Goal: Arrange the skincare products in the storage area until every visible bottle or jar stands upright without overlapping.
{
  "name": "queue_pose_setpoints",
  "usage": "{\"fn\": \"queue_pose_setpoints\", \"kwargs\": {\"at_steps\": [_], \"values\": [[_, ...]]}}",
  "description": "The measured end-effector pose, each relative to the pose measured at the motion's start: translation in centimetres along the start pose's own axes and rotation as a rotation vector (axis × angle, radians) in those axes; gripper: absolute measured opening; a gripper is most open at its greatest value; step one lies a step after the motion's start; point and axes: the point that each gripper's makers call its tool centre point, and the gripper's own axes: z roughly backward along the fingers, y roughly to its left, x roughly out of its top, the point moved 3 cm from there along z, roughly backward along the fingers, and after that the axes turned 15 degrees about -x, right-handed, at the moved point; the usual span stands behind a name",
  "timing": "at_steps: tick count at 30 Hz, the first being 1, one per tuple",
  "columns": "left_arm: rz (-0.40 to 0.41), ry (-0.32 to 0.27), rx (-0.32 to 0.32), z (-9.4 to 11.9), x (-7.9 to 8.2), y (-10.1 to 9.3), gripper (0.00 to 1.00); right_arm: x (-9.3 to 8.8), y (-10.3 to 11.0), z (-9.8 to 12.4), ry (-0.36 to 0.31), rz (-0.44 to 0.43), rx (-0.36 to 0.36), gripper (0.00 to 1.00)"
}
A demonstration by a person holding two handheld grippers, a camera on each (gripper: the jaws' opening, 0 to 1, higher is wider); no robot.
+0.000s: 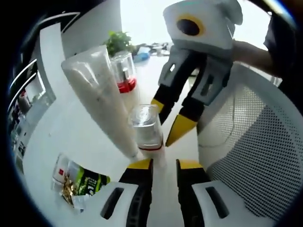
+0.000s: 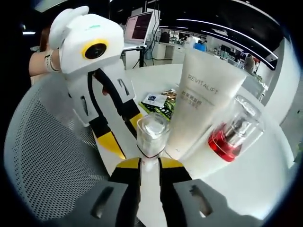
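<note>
The small clear-capped bottle [image 1: 147, 126] [image 2: 151, 134] stands upright on the white table [image 1: 71, 137] [image 2: 265, 165], directly ahead of both my grippers and between their tips. Just beside it stands the white REVITALIFT tube [image 1: 102, 97] [image 2: 201, 101], and beyond the tube the red-collared pump bottle [image 1: 124, 75] [image 2: 234, 132] under its clear cap; whether these touch I cannot tell. My left gripper [image 1: 164, 164] [image 2: 120, 135] has its jaws apart, with the small bottle just past the tips. My right gripper [image 2: 149, 163] [image 1: 170, 120] likewise has its jaws apart, close to the small bottle's base, clamped on nothing. A green sachet [image 1: 83, 182] [image 2: 158, 105] lies flat on the table nearby. A white mesh basket [image 1: 255, 146] [image 2: 42, 156] sits beside the group.
</note>
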Motion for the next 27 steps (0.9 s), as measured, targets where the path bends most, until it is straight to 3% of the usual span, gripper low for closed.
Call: {"fn": "queue_pose_setpoints", "kwargs": {"at_steps": [27], "values": [[-0.047,0.020,-0.037,-2.6,2.0,0.7,0.14,-2.3,-2.3,0.9,0.028,-0.066,-0.066,0.13]]}}
